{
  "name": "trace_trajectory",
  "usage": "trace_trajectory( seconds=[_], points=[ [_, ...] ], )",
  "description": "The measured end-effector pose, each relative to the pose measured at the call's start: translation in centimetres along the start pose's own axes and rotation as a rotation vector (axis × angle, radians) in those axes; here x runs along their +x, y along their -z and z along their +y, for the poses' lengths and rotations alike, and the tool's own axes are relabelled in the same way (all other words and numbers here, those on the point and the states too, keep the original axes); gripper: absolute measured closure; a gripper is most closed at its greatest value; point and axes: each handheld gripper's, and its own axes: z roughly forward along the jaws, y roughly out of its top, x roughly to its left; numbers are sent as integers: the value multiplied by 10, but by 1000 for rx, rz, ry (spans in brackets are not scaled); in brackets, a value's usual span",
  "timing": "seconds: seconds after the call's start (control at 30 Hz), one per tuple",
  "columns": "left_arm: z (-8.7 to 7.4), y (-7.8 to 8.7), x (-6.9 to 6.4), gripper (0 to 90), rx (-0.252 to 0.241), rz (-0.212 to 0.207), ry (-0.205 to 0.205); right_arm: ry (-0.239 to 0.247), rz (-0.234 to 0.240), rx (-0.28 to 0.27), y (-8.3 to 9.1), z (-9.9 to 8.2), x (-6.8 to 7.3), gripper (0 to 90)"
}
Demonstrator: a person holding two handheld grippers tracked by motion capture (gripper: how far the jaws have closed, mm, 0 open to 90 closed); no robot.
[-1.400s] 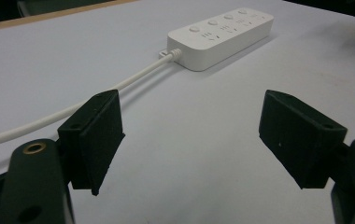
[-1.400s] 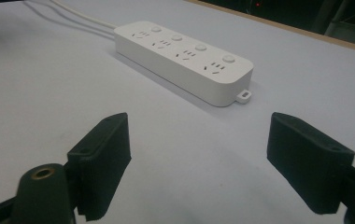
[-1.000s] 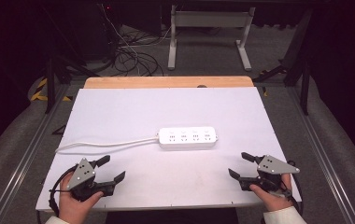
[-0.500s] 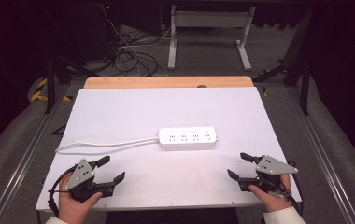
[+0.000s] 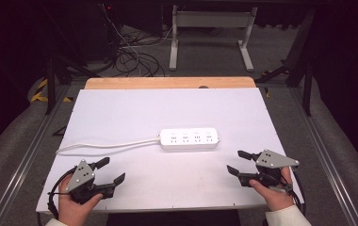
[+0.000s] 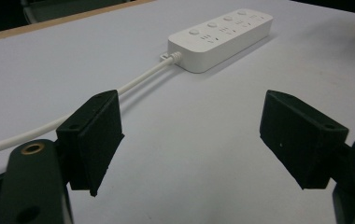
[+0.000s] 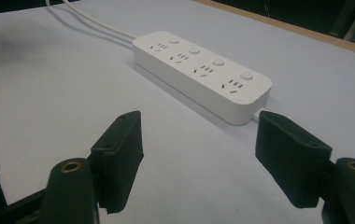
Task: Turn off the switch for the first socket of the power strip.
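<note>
Lying flat mid-table: white four-socket plastic power strip (image 5: pixel 189 139), sockets empty, its white cord (image 5: pixel 106 145) trailing left | left gripper (image 5: pixel 105 173) near-left, jaws spread, nothing between | right gripper (image 5: pixel 237 161) near-right, jaws apart, just been closing, nothing between | both well apart from strip on white table sheet (image 5: pixel 134 108).

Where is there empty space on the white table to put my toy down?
The white table is bare behind the power strip, up to the wooden edge. It is also bare in front, between the left gripper and right gripper. Busiest is the left side, where the cord runs.
</note>
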Motion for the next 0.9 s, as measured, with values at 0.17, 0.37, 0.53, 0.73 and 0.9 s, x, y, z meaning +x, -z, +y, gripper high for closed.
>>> trace_trajectory(
  seconds=[0.17,0.37,0.53,0.73,0.9],
  points=[
    [0,0,1,216,-1,0,-8,7,12,-6,-4,11,-1,324],
    [0,1,1,216,2,3,-5,27,32,-16,-13,26,1,322],
    [0,1,1,216,-1,1,-7,43,56,-14,-24,38,4,318],
    [0,2,1,215,-1,6,-12,62,75,-6,-35,49,8,317],
    [0,2,1,215,0,1,-8,73,87,-2,-42,55,10,316]
  ],
)
